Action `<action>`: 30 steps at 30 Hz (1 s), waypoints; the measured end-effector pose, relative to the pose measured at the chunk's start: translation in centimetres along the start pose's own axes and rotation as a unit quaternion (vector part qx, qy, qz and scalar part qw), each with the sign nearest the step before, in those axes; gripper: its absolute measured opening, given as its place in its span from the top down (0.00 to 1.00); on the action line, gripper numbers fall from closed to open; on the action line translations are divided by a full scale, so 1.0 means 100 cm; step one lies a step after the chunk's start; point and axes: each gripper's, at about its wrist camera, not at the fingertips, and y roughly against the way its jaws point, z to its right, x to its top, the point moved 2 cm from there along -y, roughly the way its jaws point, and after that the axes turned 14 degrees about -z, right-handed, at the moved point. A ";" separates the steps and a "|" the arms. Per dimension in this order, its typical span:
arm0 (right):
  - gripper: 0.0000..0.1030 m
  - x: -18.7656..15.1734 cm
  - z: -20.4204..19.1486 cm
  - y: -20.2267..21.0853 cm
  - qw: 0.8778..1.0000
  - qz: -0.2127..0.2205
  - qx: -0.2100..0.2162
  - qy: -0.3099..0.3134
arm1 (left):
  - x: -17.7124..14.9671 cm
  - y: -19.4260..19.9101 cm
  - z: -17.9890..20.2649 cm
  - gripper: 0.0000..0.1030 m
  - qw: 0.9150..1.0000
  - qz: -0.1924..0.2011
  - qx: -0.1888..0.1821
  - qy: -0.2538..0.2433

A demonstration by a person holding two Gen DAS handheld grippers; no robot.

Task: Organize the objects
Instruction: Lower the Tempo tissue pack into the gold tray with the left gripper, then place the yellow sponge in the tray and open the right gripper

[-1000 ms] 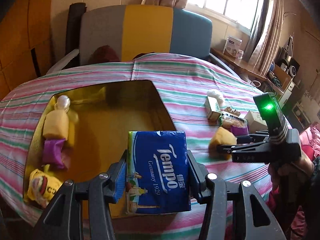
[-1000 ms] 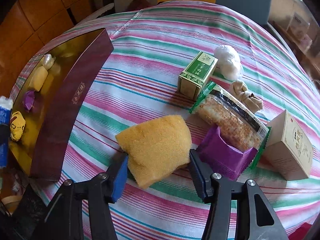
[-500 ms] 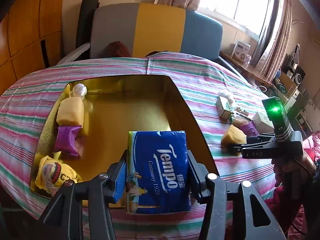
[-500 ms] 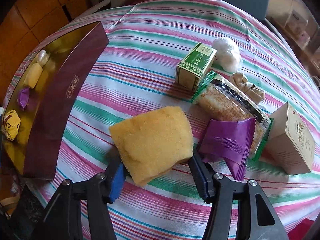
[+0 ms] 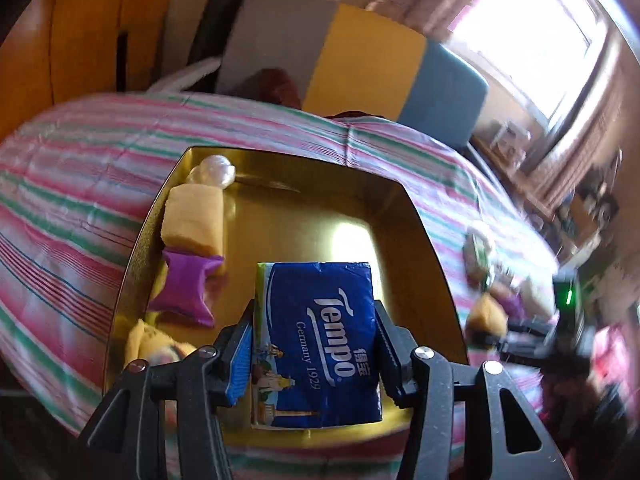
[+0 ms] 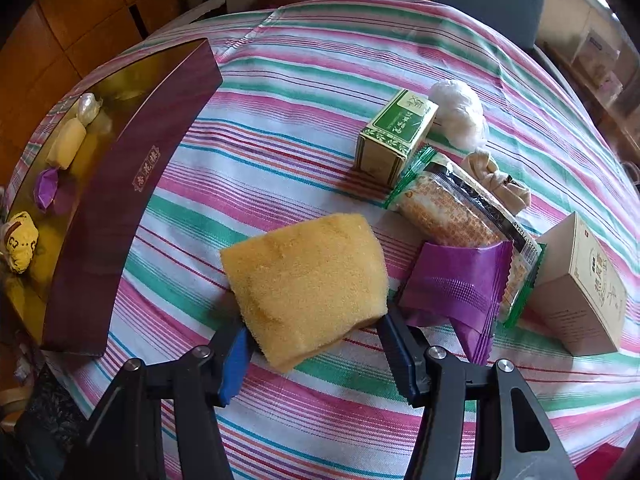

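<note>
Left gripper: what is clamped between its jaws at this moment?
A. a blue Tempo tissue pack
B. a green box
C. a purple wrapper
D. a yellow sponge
A: in the left wrist view the left gripper has its jaws pressed against both sides of the blue Tempo tissue pack, held over the gold-lined box; the yellow sponge sits in the right gripper instead.

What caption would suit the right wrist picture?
Right gripper closes around a yellow sponge on the striped tablecloth, beside a purple packet.
</note>
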 end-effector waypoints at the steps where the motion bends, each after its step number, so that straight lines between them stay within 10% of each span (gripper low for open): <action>1: 0.42 0.002 -0.001 -0.001 1.000 0.000 0.000 0.000 | 0.007 -0.001 -0.003 0.49 1.000 -0.002 -0.007 0.002; 18: 0.42 0.007 -0.001 -0.007 1.000 0.001 -0.004 0.003 | 0.133 -0.116 -0.011 0.49 0.990 -0.061 0.125 -0.032; 30: 0.41 0.011 0.001 -0.010 1.000 0.000 -0.002 0.003 | 0.132 -0.093 -0.016 0.41 0.991 -0.041 0.124 -0.024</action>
